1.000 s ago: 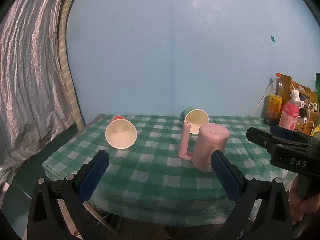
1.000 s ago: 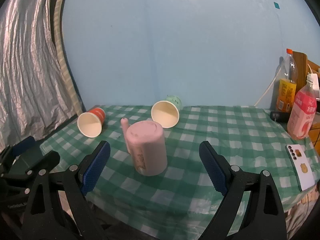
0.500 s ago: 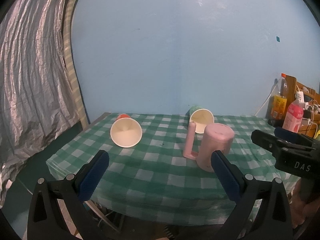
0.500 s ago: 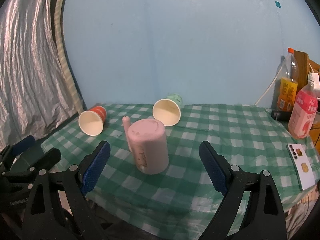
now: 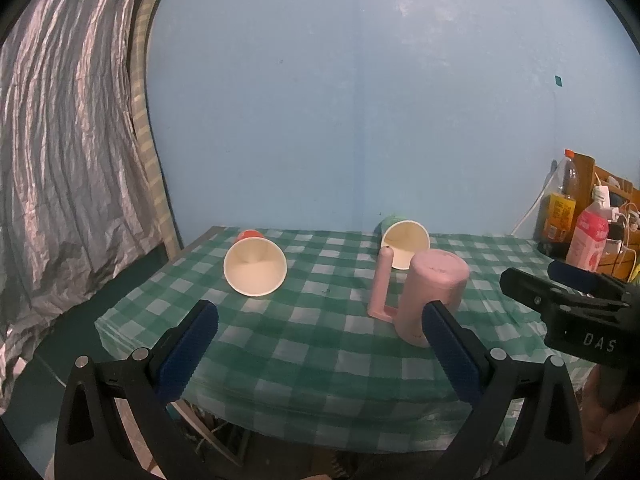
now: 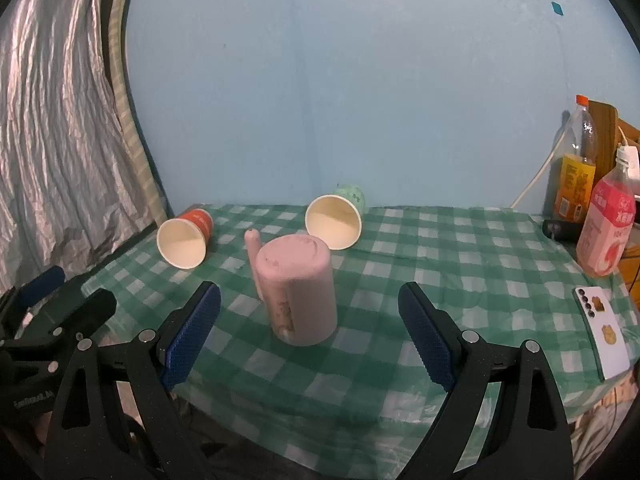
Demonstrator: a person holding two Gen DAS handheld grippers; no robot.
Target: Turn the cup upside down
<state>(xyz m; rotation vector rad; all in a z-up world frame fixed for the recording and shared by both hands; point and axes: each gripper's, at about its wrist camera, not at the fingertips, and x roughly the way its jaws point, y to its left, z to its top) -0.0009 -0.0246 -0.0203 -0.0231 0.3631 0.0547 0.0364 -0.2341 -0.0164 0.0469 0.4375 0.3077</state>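
Note:
A pink mug (image 5: 432,296) (image 6: 298,288) stands upside down on the green checked table (image 5: 320,340) (image 6: 440,264), its handle toward the left. A red paper cup (image 5: 256,266) (image 6: 185,242) lies on its side at the left, mouth toward me. A green paper cup (image 5: 404,236) (image 6: 336,222) lies on its side behind the mug. My left gripper (image 5: 318,350) is open and empty in front of the table edge. My right gripper (image 6: 310,334) is open and empty, just short of the mug.
Two drink bottles (image 6: 576,176) (image 6: 606,220) stand at the table's right end beside a wooden rack (image 5: 612,192). A white phone (image 6: 602,330) lies near the right front edge. A silver curtain (image 5: 60,160) hangs at the left. A blue wall is behind.
Both grippers have drawn back and risen slightly from the table; the mug and cups look a little farther away. Nothing on the table has moved.

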